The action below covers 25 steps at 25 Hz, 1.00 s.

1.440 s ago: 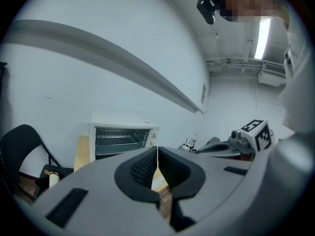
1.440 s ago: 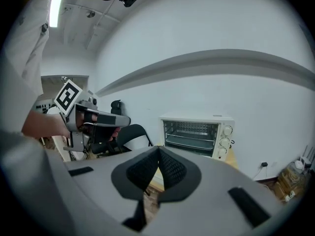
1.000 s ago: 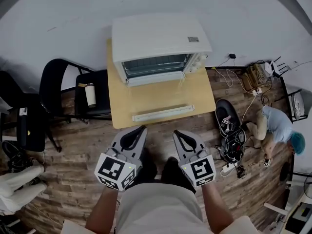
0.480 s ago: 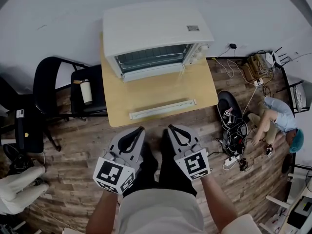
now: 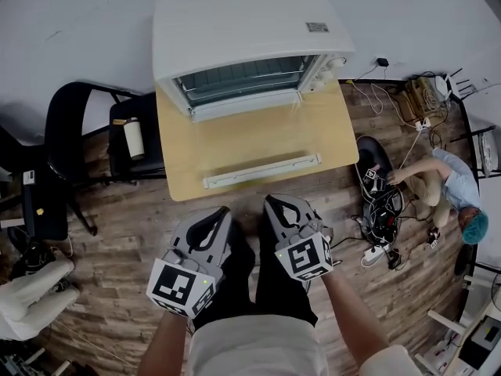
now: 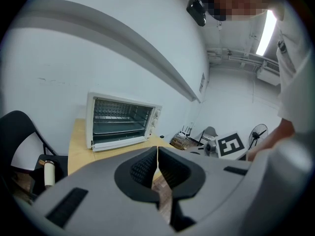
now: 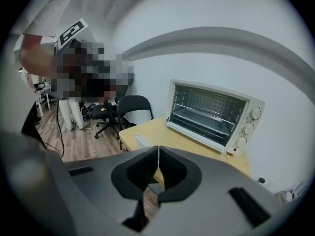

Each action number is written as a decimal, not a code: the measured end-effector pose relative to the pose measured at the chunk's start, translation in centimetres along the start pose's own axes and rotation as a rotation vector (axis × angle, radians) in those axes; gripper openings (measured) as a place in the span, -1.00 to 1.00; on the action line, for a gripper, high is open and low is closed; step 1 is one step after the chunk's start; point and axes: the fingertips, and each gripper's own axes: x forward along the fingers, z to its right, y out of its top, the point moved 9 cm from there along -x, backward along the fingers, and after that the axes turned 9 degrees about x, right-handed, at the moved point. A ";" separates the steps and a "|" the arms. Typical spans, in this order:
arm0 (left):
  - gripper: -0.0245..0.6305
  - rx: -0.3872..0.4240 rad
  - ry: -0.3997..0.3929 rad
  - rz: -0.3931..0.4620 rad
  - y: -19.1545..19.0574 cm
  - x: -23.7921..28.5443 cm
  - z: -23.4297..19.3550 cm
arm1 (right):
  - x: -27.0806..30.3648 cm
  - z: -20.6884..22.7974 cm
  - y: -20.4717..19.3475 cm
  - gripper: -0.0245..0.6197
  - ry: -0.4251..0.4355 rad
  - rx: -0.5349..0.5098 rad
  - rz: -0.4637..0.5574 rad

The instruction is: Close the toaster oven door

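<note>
Head view: the toaster oven (image 5: 250, 22) sat at the 12 o'clock end of the table (image 5: 337, 131), its door handle (image 5: 262, 171) lying toward the 6 o'clock edge. A chair (image 5: 74, 124) bearing a bottle (image 5: 135, 137) stood at the table's 9 o'clock. Cables (image 5: 381, 218) and a person (image 5: 454, 190) lay at 4 o'clock, and the left gripper (image 5: 223, 212) and right gripper (image 5: 270, 202) were side by side at 6 o'clock.

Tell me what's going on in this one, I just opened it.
A person stands facing a wooden table with a tool in each hand. The white toaster oven on it is open: its glass door lies folded down flat, with the handle toward the person. The left tool and right tool are both shut and empty, held short of the table's near edge and touching nothing. The door is not yet closed.
</note>
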 end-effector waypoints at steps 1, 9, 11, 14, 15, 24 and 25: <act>-0.89 -0.003 -0.001 -0.004 -0.2 0.1 0.0 | 0.4 0.1 -0.4 -0.91 -0.003 -0.012 -0.008; -0.89 0.001 -0.010 -0.035 -2.4 1.4 -0.6 | 3.6 0.6 -3.1 -0.85 -0.012 -0.103 -0.072; -0.89 -0.003 -0.006 -0.042 -2.7 1.5 -0.8 | 4.2 0.8 -3.7 -0.82 -0.010 -0.124 -0.089; -0.89 -0.008 -0.002 -0.048 -3.0 1.7 -0.8 | 4.8 1.1 -4.6 -0.80 -0.011 -0.154 -0.115; -0.89 -0.009 0.000 -0.051 -3.1 1.7 -0.9 | 5.1 1.3 -4.8 -0.80 -0.012 -0.164 -0.121; -0.89 -0.015 0.002 -0.079 -3.9 1.6 -1.0 | 7.5 1.4 -6.3 -0.75 -0.002 -0.288 -0.182; -0.89 -0.016 0.001 -0.080 -4.0 1.7 -1.0 | 7.6 1.5 -6.5 -0.74 -0.003 -0.297 -0.187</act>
